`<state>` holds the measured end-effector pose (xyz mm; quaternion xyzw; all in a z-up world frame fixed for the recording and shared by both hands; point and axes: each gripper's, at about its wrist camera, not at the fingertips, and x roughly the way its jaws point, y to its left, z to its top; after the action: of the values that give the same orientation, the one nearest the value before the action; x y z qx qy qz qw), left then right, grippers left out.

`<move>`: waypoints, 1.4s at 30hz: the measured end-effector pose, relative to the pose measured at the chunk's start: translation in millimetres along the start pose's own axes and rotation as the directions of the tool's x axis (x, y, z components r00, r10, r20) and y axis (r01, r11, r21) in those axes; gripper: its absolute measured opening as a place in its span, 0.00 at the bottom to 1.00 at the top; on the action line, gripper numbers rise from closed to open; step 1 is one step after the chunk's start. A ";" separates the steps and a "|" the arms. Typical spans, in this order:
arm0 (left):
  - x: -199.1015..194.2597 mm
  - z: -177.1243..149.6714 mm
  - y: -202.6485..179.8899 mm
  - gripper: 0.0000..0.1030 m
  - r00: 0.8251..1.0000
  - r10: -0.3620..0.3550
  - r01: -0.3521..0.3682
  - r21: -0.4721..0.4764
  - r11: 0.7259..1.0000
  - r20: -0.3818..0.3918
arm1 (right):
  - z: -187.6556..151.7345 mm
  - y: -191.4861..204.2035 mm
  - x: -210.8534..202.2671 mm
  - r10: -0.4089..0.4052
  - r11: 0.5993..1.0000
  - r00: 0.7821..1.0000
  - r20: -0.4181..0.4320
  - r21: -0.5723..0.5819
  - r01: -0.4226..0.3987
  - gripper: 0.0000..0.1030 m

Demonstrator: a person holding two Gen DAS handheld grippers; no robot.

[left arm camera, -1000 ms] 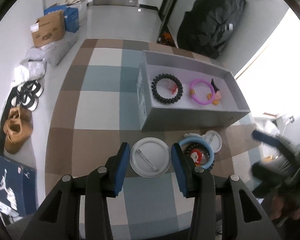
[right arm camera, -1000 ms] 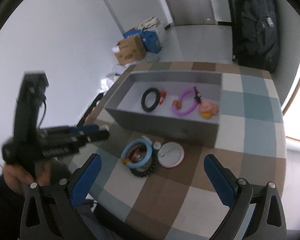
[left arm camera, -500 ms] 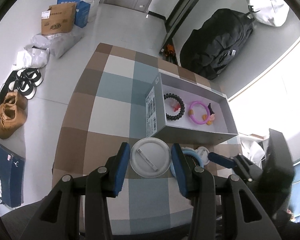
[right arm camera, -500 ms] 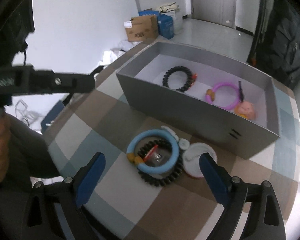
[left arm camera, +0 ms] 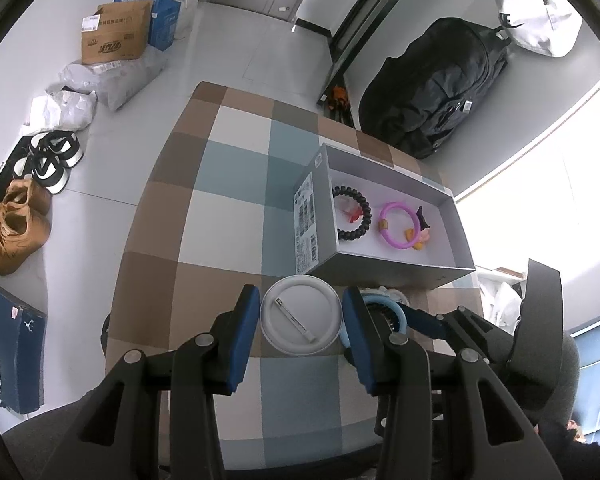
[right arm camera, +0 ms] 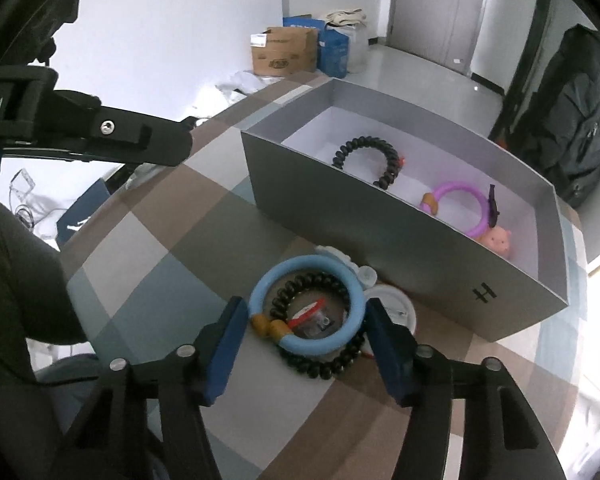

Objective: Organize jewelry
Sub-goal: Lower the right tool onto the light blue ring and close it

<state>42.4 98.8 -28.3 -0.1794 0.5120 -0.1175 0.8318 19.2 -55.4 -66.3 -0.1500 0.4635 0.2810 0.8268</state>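
A grey box [right arm camera: 384, 236] on the checked table holds a black bead bracelet [right arm camera: 366, 160], a purple ring [right arm camera: 458, 208] and a pink pig charm [right arm camera: 498, 242]. In front of it lie a light blue ring [right arm camera: 306, 302] over a black bead bracelet [right arm camera: 320, 364], with a white badge [right arm camera: 396, 310] beside them. My right gripper [right arm camera: 302, 330] is open, its fingers either side of the blue ring. My left gripper [left arm camera: 300, 320] is shut on a white round pin badge [left arm camera: 300, 314], held above the table. The box [left arm camera: 380, 268] shows beyond it.
The table [left arm camera: 228, 216] has a brown, blue and white checked cloth. Shoes [left arm camera: 20, 220], cardboard boxes [left arm camera: 114, 38] and bags lie on the floor at left. A black backpack [left arm camera: 432, 88] stands behind the table. The left gripper's body [right arm camera: 80, 132] reaches in at upper left.
My left gripper rose with the white badge, so the table looks farther away. My right gripper moved down and forward and narrowed, and now straddles the blue ring.
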 end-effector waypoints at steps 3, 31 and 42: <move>0.1 -0.4 -2.2 0.36 1.000 0.003 -0.003 0.006 1.000 0.002 | 0.4 1.0 -3.1 0.006 1.000 1.000 0.011 0.009 -0.006 0.54; 9.0 -0.2 -10.5 0.36 1.000 0.020 -0.020 -0.006 1.000 -0.015 | 2.9 -44.0 -20.8 0.263 0.907 0.961 0.091 0.316 -0.278 0.40; 13.2 -2.3 -14.0 0.36 0.999 0.020 -0.020 -0.007 1.000 -0.026 | -0.3 -70.0 2.8 0.372 0.790 0.924 0.089 0.491 -0.366 0.42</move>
<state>46.1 80.6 -34.1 -0.1758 0.5250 -0.1094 0.8255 62.5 -110.4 -69.7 0.1605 0.5454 0.3065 0.7634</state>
